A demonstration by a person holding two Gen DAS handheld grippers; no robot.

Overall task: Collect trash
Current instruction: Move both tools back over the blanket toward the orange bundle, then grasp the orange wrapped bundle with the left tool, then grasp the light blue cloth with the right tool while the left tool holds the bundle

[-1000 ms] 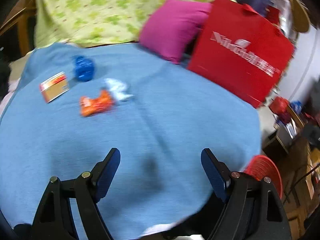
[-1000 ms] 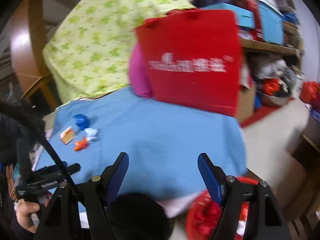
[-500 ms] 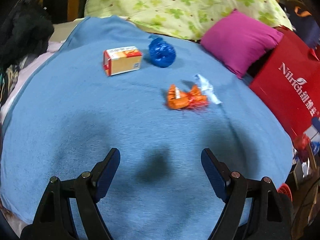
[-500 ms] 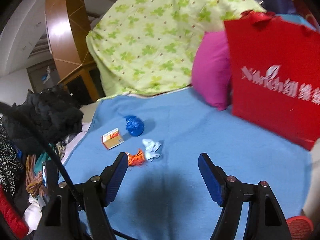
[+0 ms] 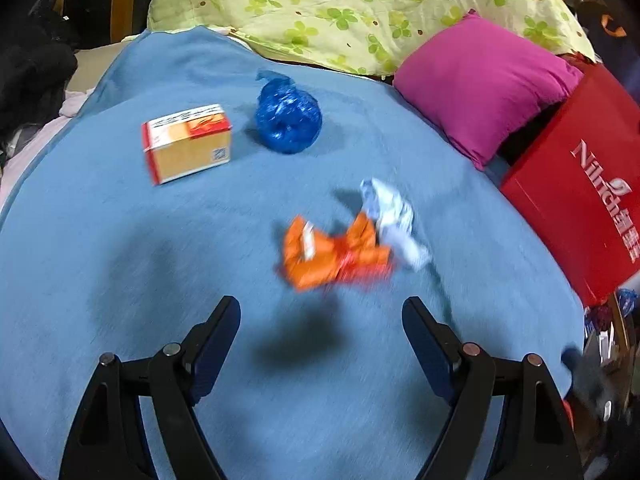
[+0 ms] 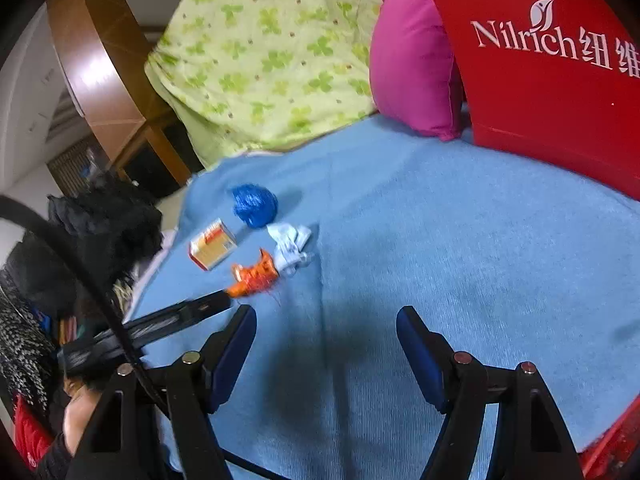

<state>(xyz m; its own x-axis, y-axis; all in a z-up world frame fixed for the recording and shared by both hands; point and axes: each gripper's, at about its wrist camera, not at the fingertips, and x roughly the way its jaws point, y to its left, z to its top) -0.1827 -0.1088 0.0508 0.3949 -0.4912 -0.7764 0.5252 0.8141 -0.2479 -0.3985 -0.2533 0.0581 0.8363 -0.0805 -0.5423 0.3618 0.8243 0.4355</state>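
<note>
On a blue blanket (image 5: 120, 260) lie a crumpled orange wrapper (image 5: 332, 254), a pale crumpled wrapper (image 5: 394, 216), a blue plastic ball (image 5: 288, 116) and a small orange-and-white box (image 5: 186, 142). My left gripper (image 5: 320, 320) hovers open just short of the orange wrapper, nothing between its fingers. In the right wrist view the orange wrapper (image 6: 254, 274), pale wrapper (image 6: 290, 246), blue ball (image 6: 255, 205) and box (image 6: 212, 249) sit ahead to the left. My right gripper (image 6: 326, 330) is empty, its jaws opening. The left gripper's finger (image 6: 180, 316) reaches toward the orange wrapper.
A red paper bag (image 5: 584, 200) stands at the blanket's right edge beside a magenta pillow (image 5: 480, 80). A green clover-print quilt (image 5: 360, 4) is heaped at the back. Dark clothing (image 6: 88, 232) is piled off the left edge. A hand (image 6: 78, 416) holds the left tool.
Both grippers swung toward the trash pile and came lower and closer. The orange wrapper now sits just ahead of the left gripper. The red bag slid to the right edge of both views.
</note>
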